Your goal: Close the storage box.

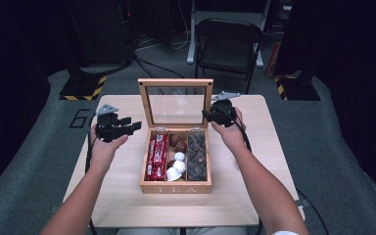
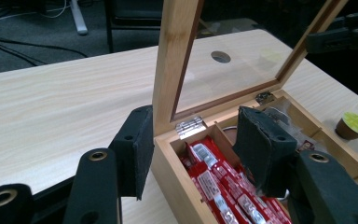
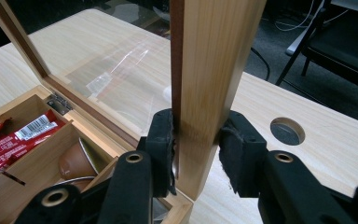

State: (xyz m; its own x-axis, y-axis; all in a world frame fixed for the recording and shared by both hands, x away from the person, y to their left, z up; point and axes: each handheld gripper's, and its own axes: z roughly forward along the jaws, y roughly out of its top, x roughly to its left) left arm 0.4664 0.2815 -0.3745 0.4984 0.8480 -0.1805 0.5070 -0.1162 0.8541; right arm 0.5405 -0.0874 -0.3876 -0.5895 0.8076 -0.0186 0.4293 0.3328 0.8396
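A wooden tea box (image 1: 176,187) stands mid-table, its glass lid (image 1: 176,103) raised upright. My right gripper (image 1: 206,115) is shut on the lid's right frame post (image 3: 209,70), with both pads (image 3: 162,140) against the wood. My left gripper (image 1: 134,126) hovers open at the box's left rear corner. In the left gripper view its jaws (image 2: 196,135) stand wide on either side of the lid's left post (image 2: 175,60), and neither pad presses on it. Red packets (image 2: 219,182) fill the left compartment.
The middle compartment holds brown capsules (image 1: 176,142) and white capsules (image 1: 177,164), the right one dark packets (image 1: 197,156). A green-topped capsule (image 2: 354,126) sits on the table (image 1: 117,196) beside the box. Behind the lid is a round hole (image 3: 286,130), and a chair (image 1: 227,41) stands beyond the table.
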